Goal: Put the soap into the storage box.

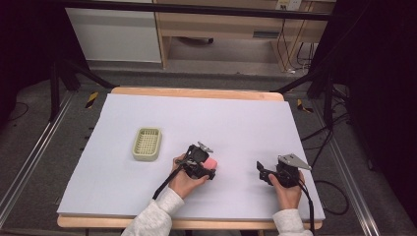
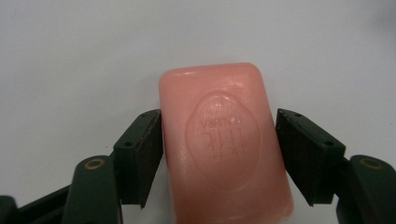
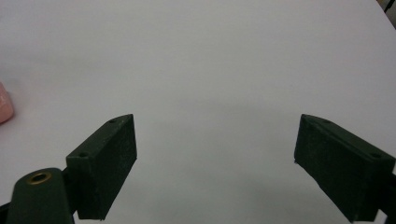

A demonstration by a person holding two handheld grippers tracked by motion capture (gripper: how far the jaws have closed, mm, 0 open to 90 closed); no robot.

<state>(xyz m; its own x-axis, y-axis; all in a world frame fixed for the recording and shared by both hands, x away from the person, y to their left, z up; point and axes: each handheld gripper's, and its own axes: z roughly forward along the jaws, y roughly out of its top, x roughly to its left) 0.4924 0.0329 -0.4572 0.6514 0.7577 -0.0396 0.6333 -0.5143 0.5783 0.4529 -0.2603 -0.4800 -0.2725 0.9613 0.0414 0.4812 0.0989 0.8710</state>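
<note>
A pink soap bar (image 2: pixel 224 144) with an embossed oval stamp lies flat on the white table cover, between the two black pads of my left gripper (image 2: pixel 218 154). The pads sit against its long sides. In the high view the soap bar (image 1: pixel 211 162) shows as a small pink patch at the tip of my left gripper (image 1: pixel 212 167), just left of the table's middle. My right gripper (image 1: pixel 262 173) rests to the right of it, jaws wide apart and pointing left. In the right gripper view nothing lies between its jaws (image 3: pixel 215 158), and the soap's edge (image 3: pixel 3 106) peeks in at far left.
A pale green slatted soap dish (image 1: pixel 147 144) stands on the white cover (image 1: pixel 236 118) to the left of and beyond my left gripper. A wooden table edge (image 1: pixel 196 92) frames the cover. Cables and dark stands lie on the floor to the right.
</note>
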